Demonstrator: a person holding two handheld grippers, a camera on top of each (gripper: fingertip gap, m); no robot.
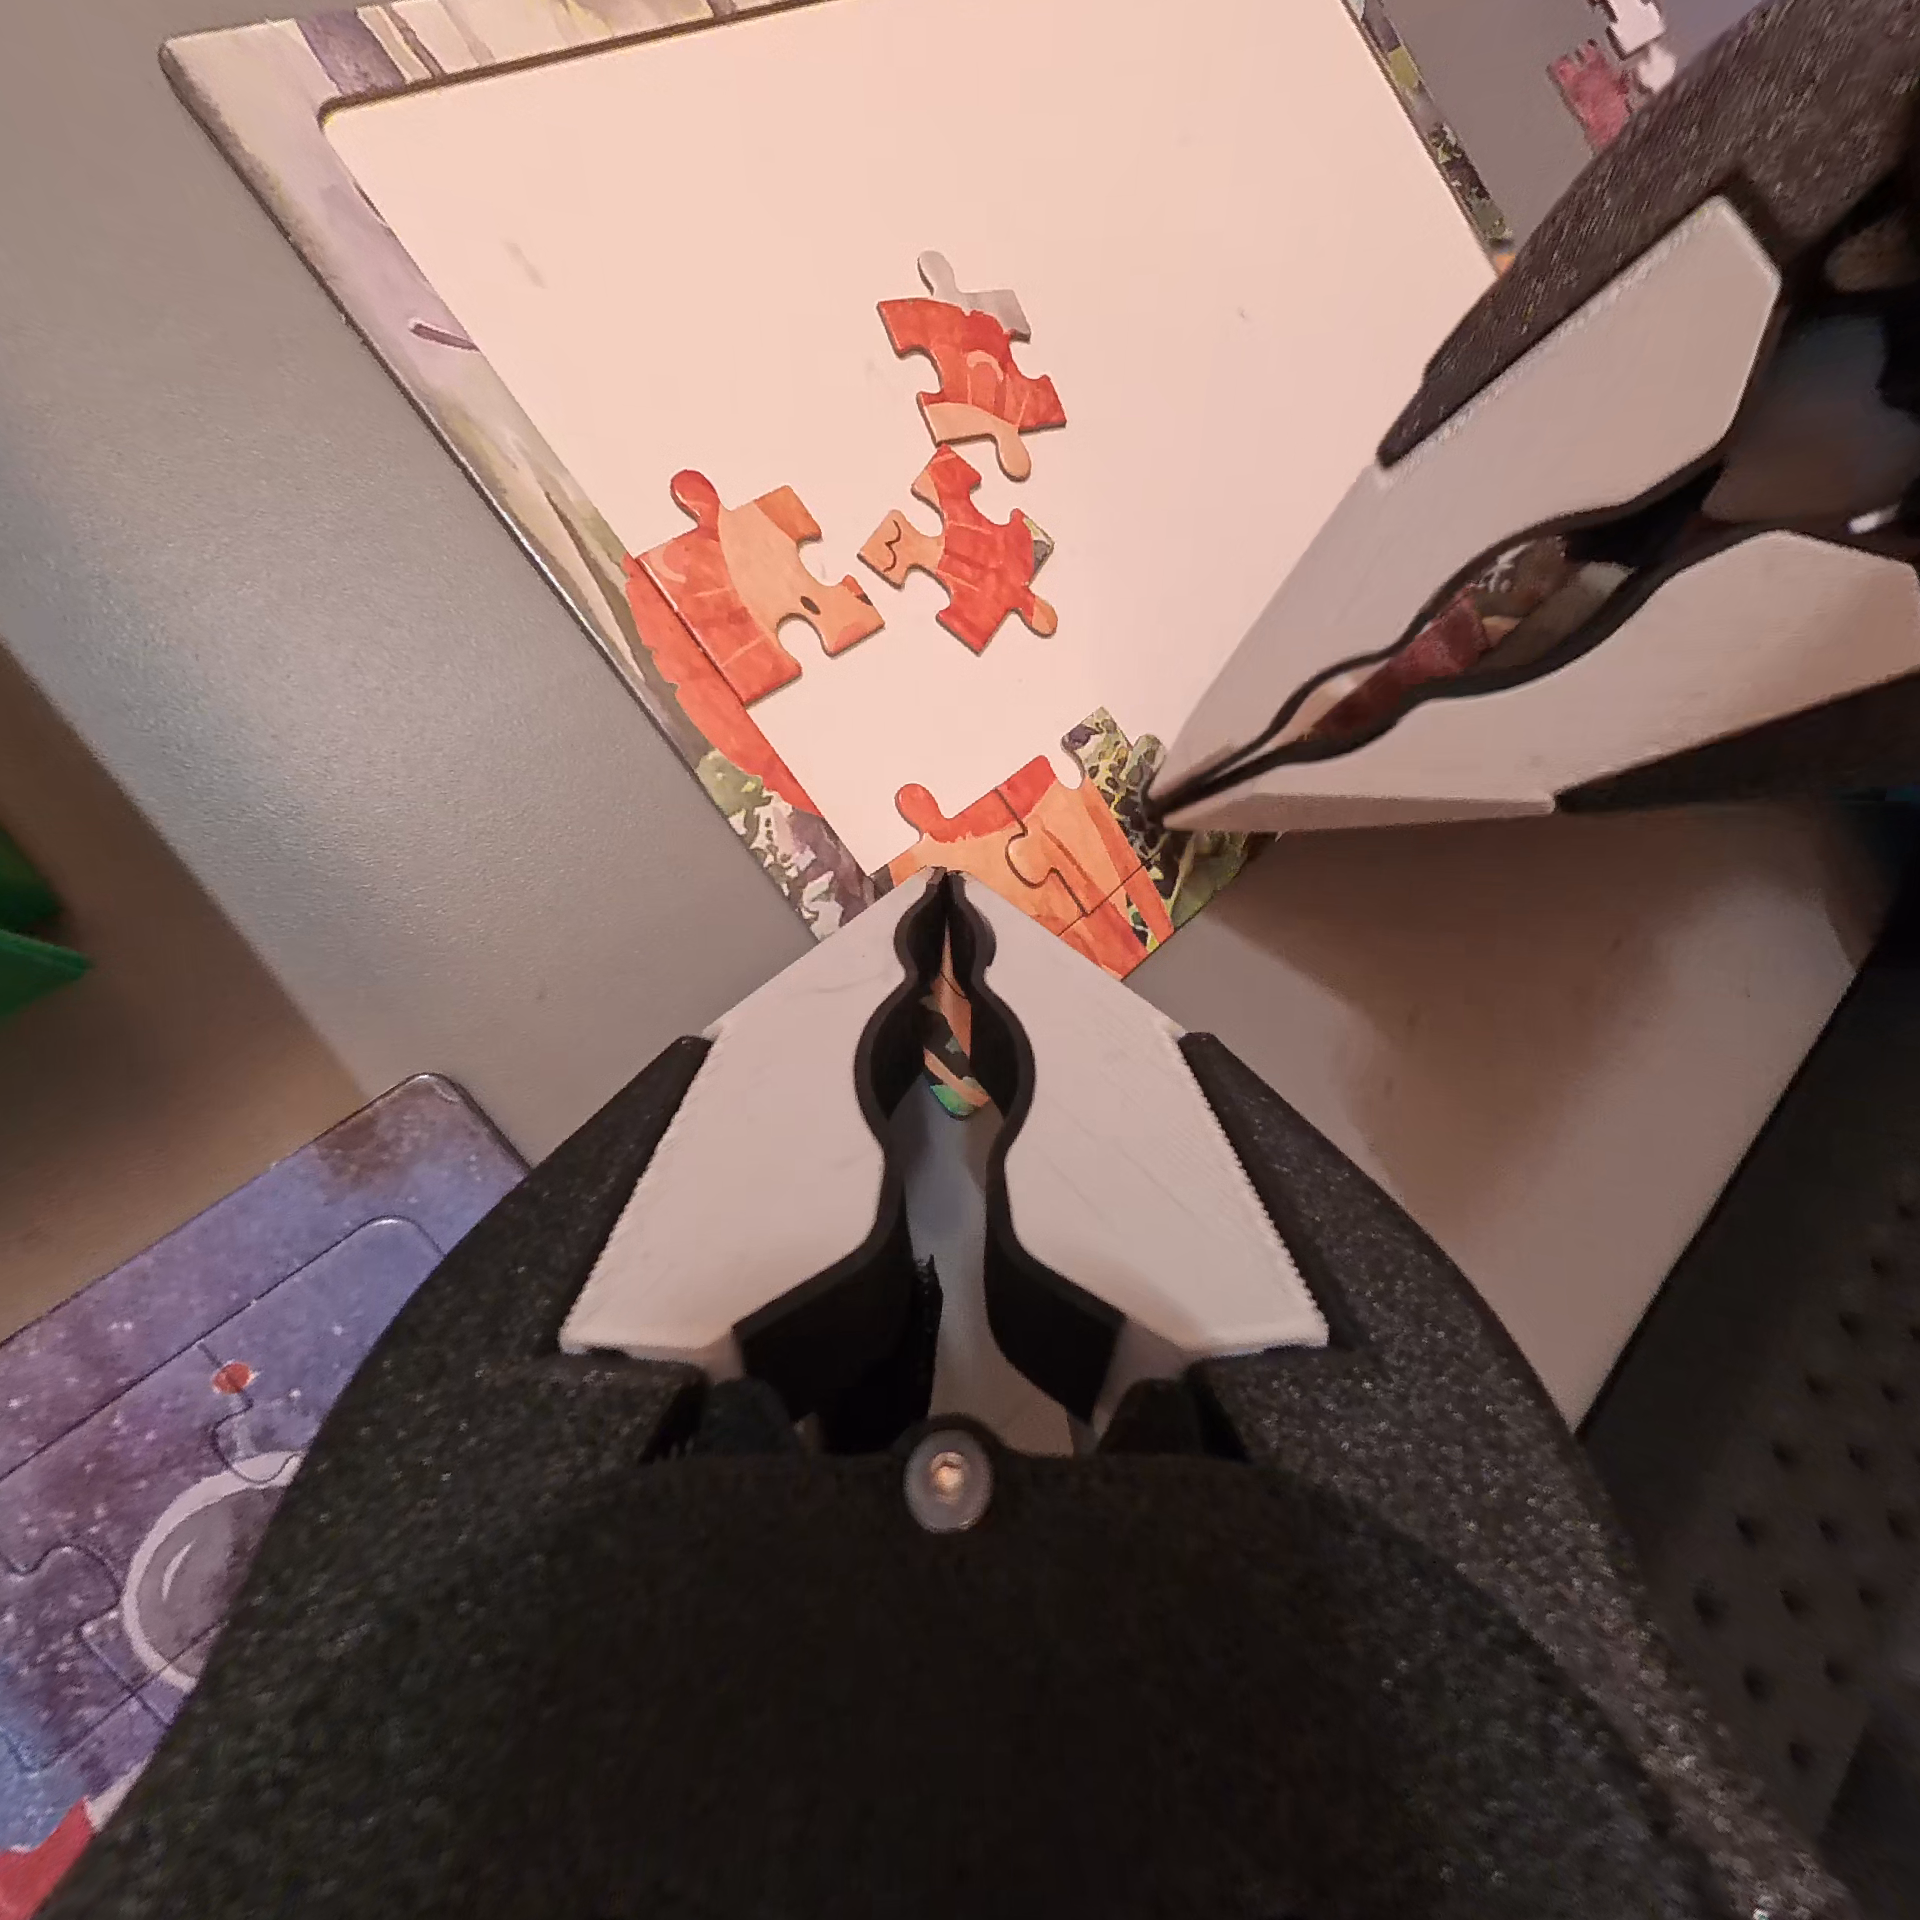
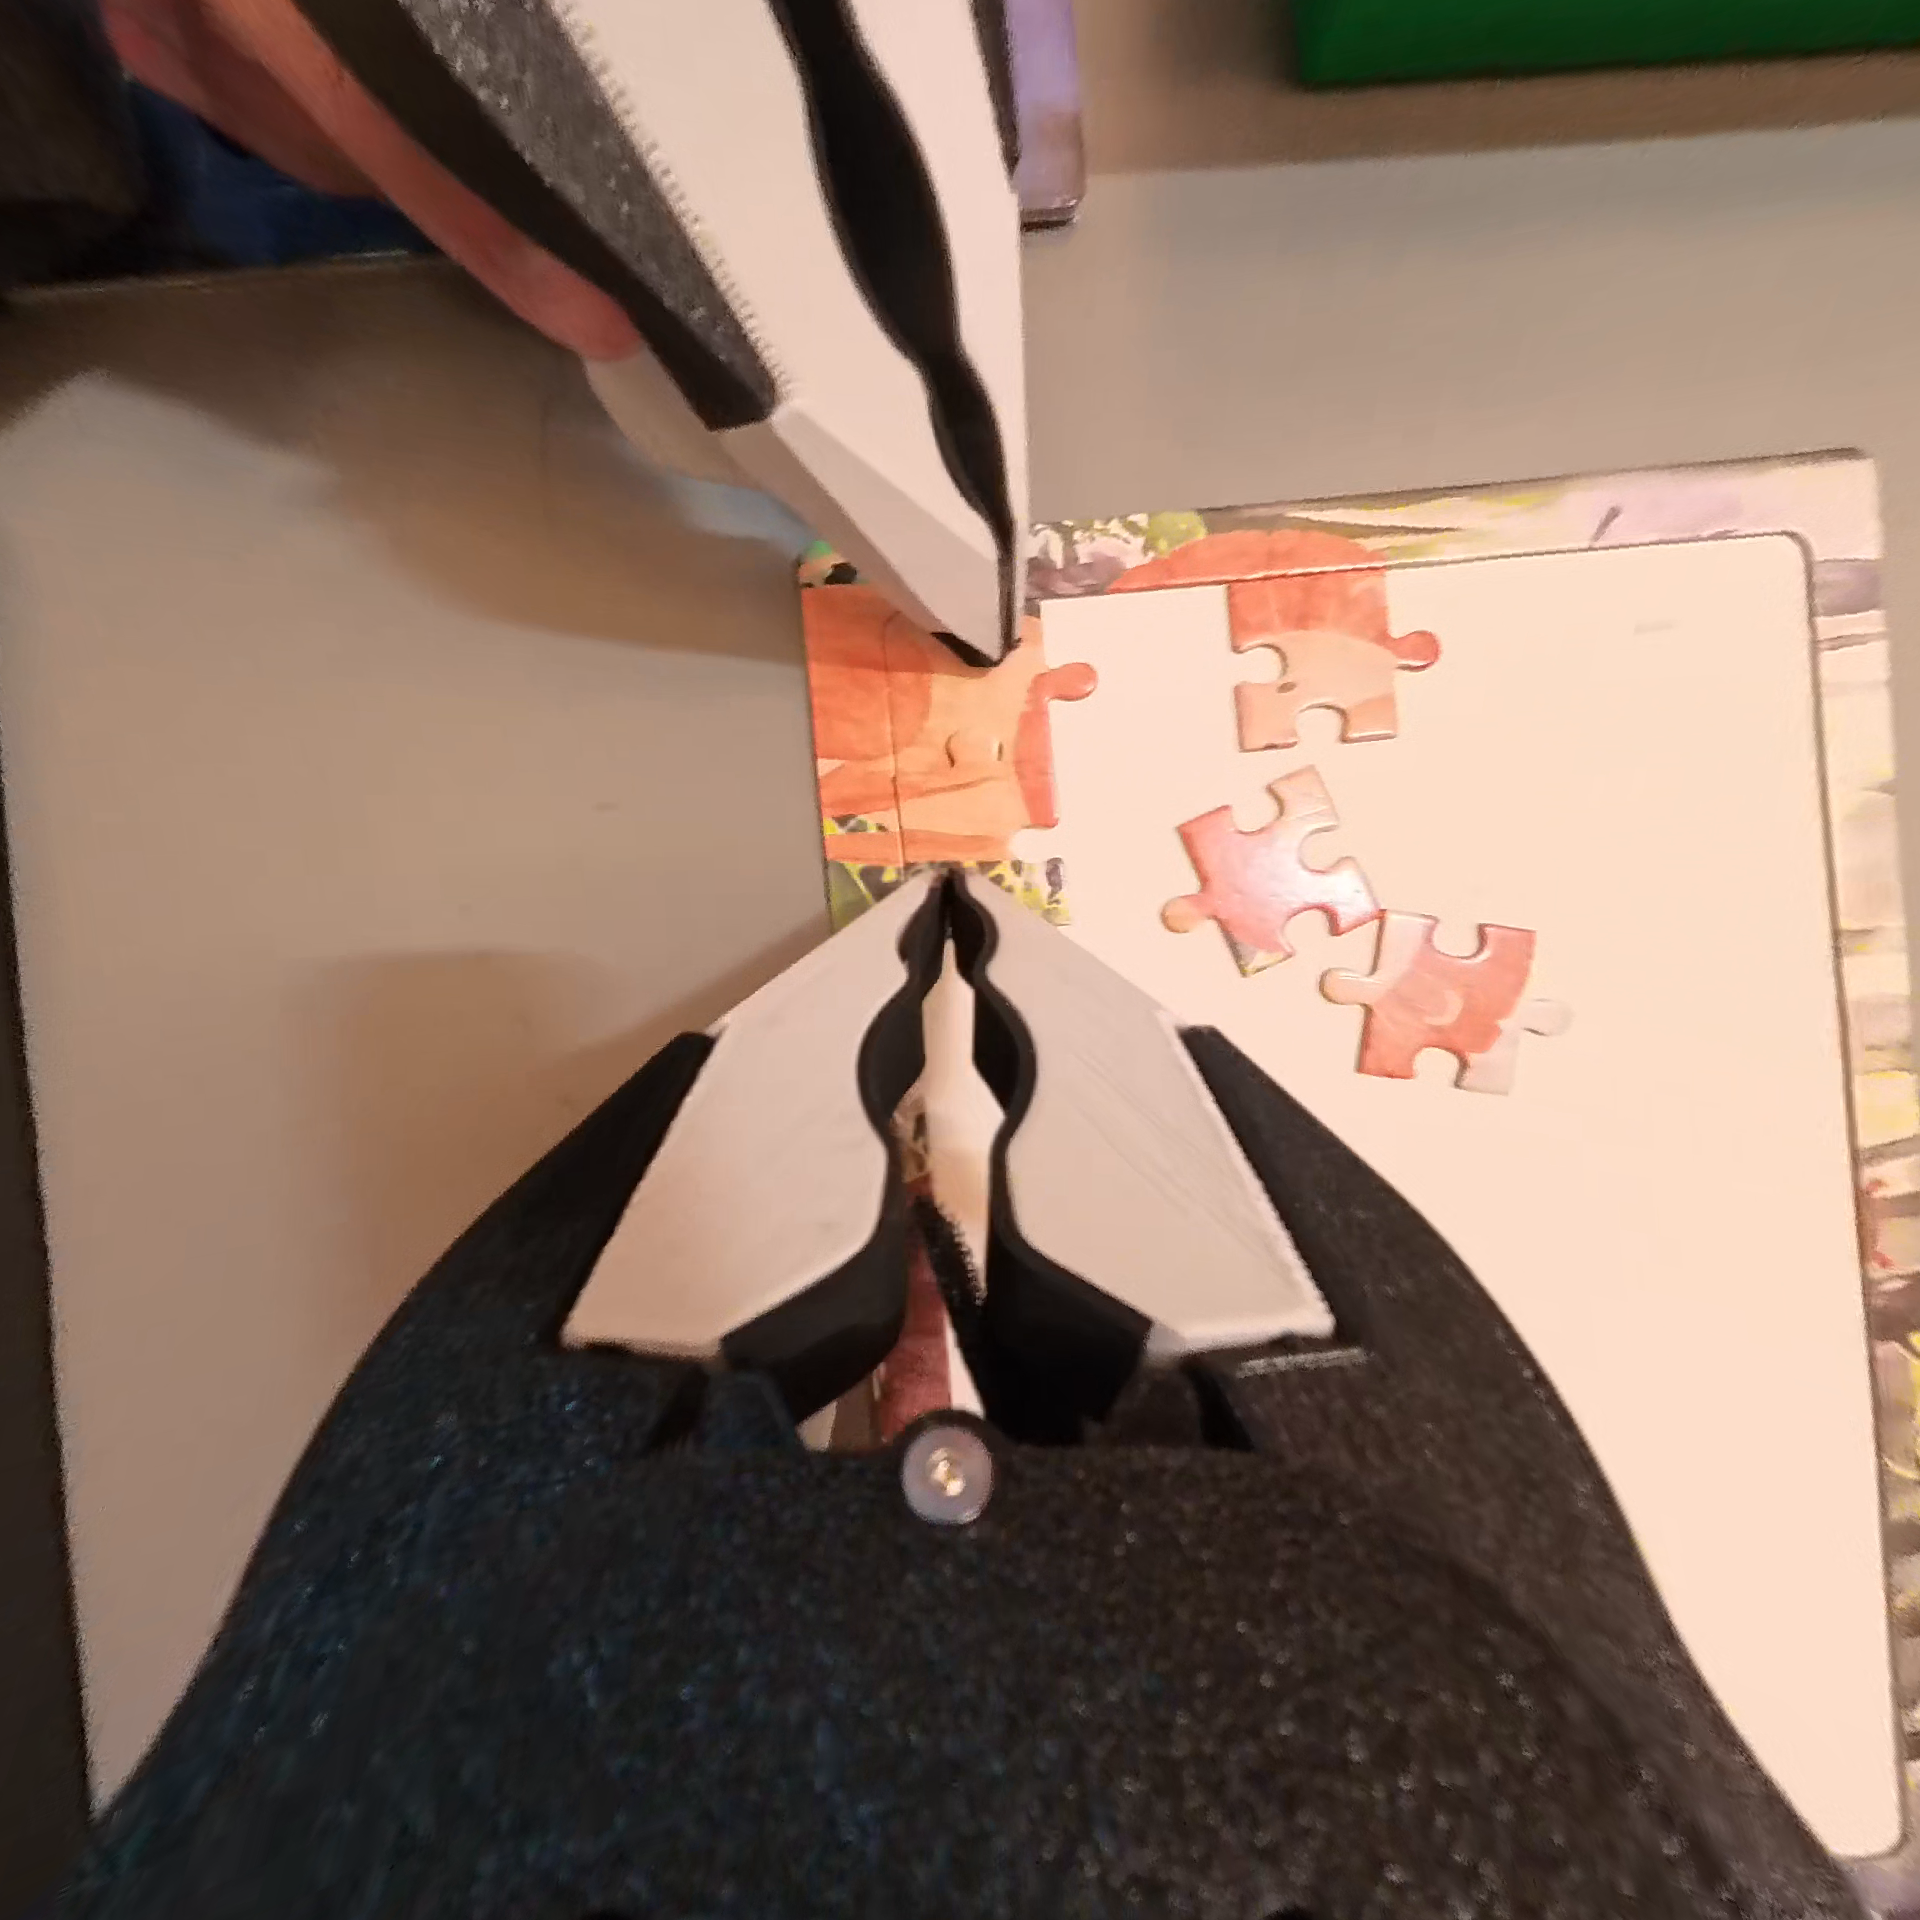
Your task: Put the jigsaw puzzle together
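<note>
Both my grippers, left (image 1: 943, 878) and right (image 2: 945, 878), were closed empty, tips pressing joined corner pieces (image 2: 935, 758) in the puzzle tray (image 2: 1849, 727); three loose pieces (image 2: 1273, 873) lay farther right.

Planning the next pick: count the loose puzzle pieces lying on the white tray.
3. One sits against the frame's printed border; two more lie mid-tray, touching corner to corner. Joined corner pieces are excluded; the tongs may hide others.
</note>
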